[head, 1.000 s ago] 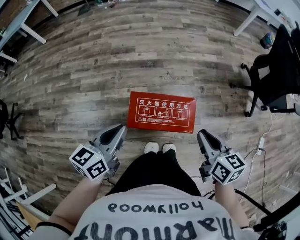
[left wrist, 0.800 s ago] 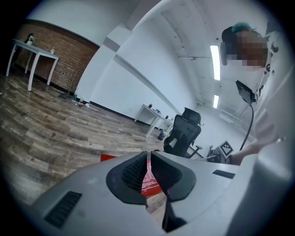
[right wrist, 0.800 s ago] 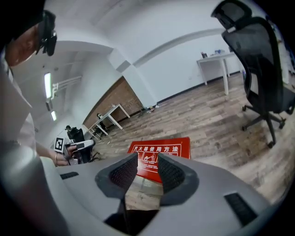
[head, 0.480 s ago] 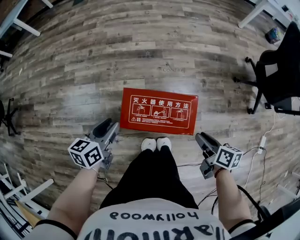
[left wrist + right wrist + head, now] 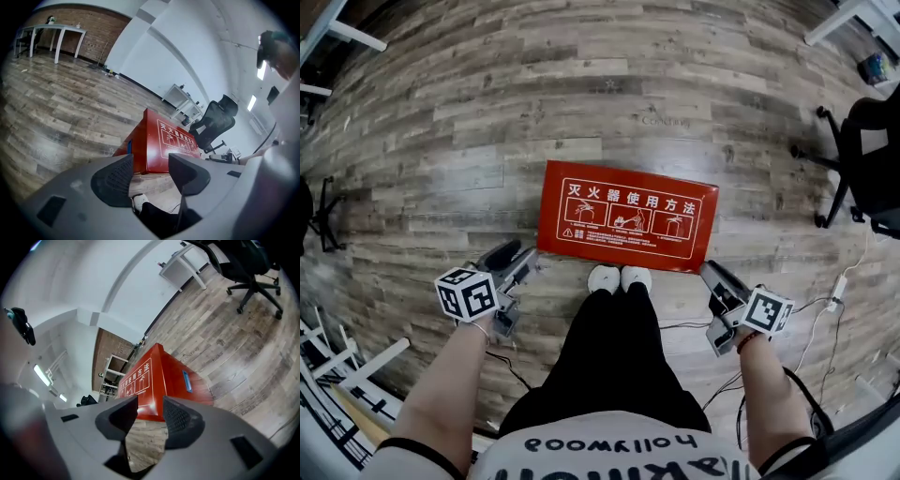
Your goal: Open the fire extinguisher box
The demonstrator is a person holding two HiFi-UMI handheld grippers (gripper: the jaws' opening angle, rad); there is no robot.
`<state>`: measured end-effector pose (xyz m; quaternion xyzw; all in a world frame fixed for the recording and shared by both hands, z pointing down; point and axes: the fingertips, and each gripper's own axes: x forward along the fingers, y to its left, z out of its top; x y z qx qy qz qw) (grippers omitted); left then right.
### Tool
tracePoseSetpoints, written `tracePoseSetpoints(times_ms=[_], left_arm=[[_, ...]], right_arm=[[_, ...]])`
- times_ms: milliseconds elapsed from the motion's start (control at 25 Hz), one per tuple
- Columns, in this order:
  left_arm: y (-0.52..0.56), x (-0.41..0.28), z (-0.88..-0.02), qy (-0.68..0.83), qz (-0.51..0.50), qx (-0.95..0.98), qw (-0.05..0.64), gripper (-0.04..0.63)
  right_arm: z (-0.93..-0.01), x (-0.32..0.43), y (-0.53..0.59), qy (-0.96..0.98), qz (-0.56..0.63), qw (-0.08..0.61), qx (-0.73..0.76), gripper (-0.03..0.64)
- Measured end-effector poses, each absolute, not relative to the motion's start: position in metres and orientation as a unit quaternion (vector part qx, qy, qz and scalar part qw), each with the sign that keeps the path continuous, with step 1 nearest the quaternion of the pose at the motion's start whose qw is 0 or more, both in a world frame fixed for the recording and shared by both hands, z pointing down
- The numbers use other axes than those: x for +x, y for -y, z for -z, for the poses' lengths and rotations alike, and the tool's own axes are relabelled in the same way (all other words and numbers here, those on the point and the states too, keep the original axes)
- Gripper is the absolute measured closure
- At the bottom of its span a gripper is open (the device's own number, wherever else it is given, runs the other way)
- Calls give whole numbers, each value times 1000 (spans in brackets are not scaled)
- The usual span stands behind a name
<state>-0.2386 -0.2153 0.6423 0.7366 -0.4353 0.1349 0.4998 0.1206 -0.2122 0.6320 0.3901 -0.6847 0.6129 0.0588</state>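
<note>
The red fire extinguisher box (image 5: 623, 216) lies flat on the wood floor, its white-printed lid up and shut. My left gripper (image 5: 514, 259) hangs just off the box's near left corner without touching it. Its jaws have just been opening and stand open with nothing between them. My right gripper (image 5: 714, 276) sits by the near right corner, also apart from the box, jaws just opened and empty. In the left gripper view the box (image 5: 161, 145) shows beyond the open gripper (image 5: 150, 171). In the right gripper view the box (image 5: 159, 376) and a blue handle slot (image 5: 186, 380) lie past the gripper (image 5: 150, 416).
The person's white shoes (image 5: 619, 278) stand at the box's near edge. A black office chair (image 5: 872, 159) is at the right, with cables (image 5: 825, 300) on the floor below it. White table legs (image 5: 337, 33) are at the top left, a white rack (image 5: 337, 366) at the lower left.
Both grippers have sunk toward the floor and now flank the box's near corners. Both sets of jaws went from shut to open. The box looks nearer and larger.
</note>
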Motion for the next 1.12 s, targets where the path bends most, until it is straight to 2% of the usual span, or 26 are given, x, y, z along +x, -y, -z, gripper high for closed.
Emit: tracePoseSetpoints(times_ms=[160,320,400,480,640,800,1120], left_arm=[[225,-235,-657,420,-123,724,533,383],[235,-219,-665,384,-110,722,565,384],[237,-212,-669,372,-109,721,575,385],[237,-208,-673,364,-114,718,582,385],[239,-204,-683,362,-106,704,603,385],[240,-201,-687,352,-99,698,615,385],[239,-197,-686,338,-103,691,631,385]], right_arm=[[-646,119,209,690,-613,98,372,463],[-650,123,211,689,-631,73,347,462],[-655,129,207,688,-632,85,347,423],[-660,131,199,683,-639,100,339,411],[-670,124,188,676,-655,112,318,411],[-675,117,193,669,-663,92,324,411],[-680,114,194,659,-659,117,341,426]])
